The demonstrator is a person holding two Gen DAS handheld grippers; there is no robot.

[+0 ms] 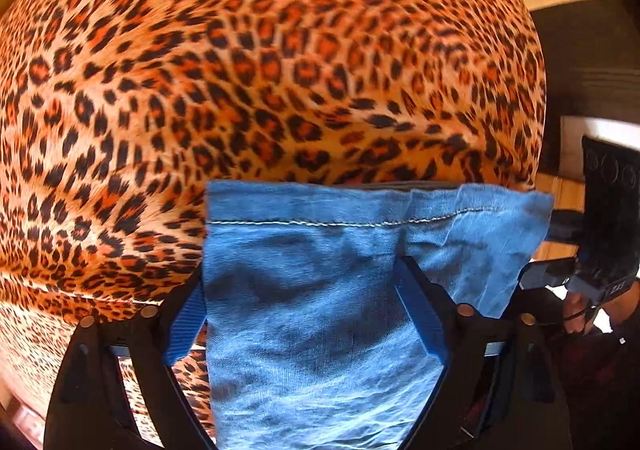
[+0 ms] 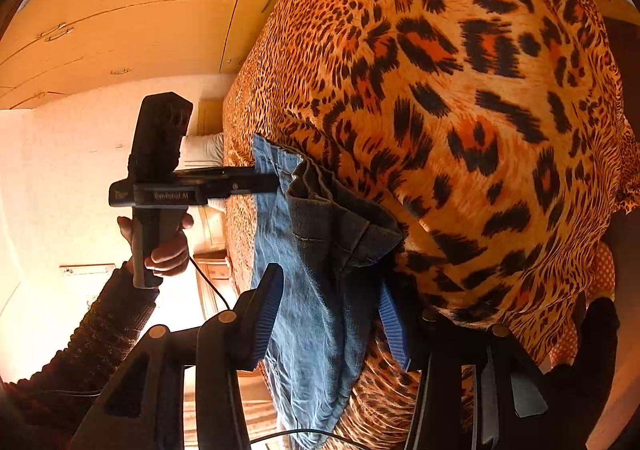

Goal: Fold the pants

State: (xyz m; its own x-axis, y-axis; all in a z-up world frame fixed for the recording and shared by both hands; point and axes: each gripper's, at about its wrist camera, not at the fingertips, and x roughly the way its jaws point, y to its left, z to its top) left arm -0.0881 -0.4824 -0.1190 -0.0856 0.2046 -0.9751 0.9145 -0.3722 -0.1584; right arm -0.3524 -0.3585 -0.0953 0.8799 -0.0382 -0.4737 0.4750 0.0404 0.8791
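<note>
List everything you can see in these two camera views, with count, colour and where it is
pants: one, blue denim, lying on the bedspread, gripped at two places
bedspread: one, orange and black leopard print, covering the bed
wardrobe: one, light wood with handles, beyond the bed in the right wrist view
left gripper: one, black with blue pads, closed on the hem end of the pants
right gripper: one, black with blue pads, pants between its fingers
left hand: one, dark knit sleeve, holding the left gripper's handle

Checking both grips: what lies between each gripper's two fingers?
Pants denim fills the gap of the left gripper and the right gripper, each in its own wrist view.
</note>
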